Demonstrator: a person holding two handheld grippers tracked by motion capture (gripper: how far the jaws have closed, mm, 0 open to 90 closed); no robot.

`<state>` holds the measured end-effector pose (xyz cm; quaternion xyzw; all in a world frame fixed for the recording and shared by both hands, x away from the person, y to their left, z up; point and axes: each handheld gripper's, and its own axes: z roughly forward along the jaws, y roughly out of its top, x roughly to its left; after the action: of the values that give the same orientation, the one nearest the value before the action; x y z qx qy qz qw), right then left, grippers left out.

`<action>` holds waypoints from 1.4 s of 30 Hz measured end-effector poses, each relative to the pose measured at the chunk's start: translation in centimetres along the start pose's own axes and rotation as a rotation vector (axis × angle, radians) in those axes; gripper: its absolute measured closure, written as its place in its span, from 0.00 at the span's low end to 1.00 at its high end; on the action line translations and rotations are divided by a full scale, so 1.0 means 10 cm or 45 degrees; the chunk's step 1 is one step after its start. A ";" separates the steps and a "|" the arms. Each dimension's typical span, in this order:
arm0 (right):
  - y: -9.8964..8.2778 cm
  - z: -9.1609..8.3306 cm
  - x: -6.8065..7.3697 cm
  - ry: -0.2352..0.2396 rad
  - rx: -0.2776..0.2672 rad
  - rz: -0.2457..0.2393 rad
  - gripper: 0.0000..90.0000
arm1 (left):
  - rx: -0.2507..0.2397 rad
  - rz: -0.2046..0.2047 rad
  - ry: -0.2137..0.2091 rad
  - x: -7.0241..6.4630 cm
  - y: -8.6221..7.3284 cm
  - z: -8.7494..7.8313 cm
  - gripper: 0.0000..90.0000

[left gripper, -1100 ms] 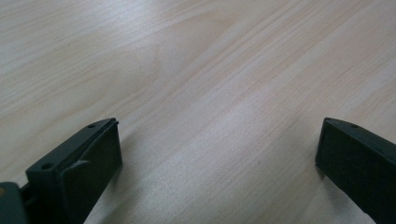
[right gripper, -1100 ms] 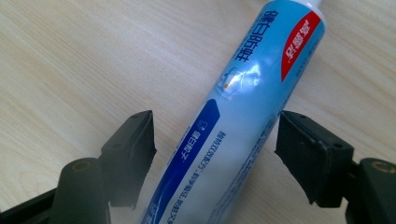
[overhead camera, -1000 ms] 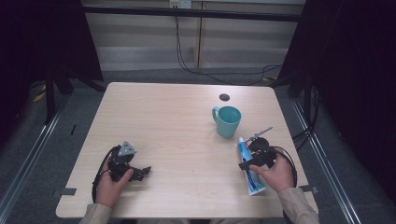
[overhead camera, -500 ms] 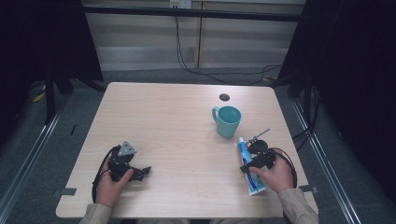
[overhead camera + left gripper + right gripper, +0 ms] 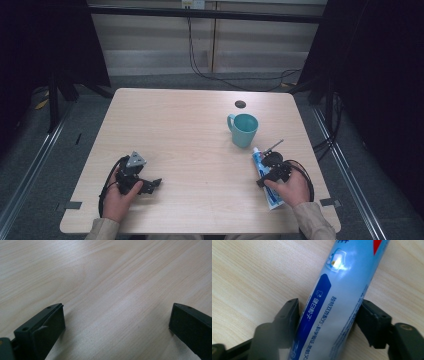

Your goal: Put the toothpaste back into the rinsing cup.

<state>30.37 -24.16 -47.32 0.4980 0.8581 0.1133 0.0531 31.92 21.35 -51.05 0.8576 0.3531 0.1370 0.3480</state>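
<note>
Now the blue toothpaste tube (image 5: 342, 290), lying flat on the table (image 5: 190, 130) near the teal mug (image 5: 244, 130), is squeezed between the just-closing jaws of the right gripper (image 5: 329, 312), while the left gripper (image 5: 117, 320) is held wide open with nothing in it.

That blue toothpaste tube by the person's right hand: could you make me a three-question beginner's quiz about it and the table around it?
1. True or false: the toothpaste tube lies between the jaws of the right gripper.
2. Which colour is the mug standing beyond the tube? A) red B) teal C) white
3. What lies between the jaws of the left gripper?

Key:
1. True. The jaws have just been closing and both pads now meet the tube's sides.
2. B.
3. Nothing but bare table; the jaws stand wide apart.
</note>
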 end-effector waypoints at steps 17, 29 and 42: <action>0.04 -0.09 0.00 0.053 0.027 -0.034 0.83 | -0.003 -0.003 0.000 0.00 0.00 0.00 0.00; 0.10 -0.27 0.07 0.093 -0.038 -0.133 0.83 | -0.006 0.007 -0.014 0.01 -0.01 0.00 0.00; 0.26 -0.35 0.18 0.133 -0.056 -0.250 0.83 | 0.174 0.100 -0.105 0.00 0.18 -0.05 0.18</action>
<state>30.93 -21.87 -43.30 0.4036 0.9017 0.1523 0.0301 32.62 20.67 -49.44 0.8975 0.3128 0.0906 0.2974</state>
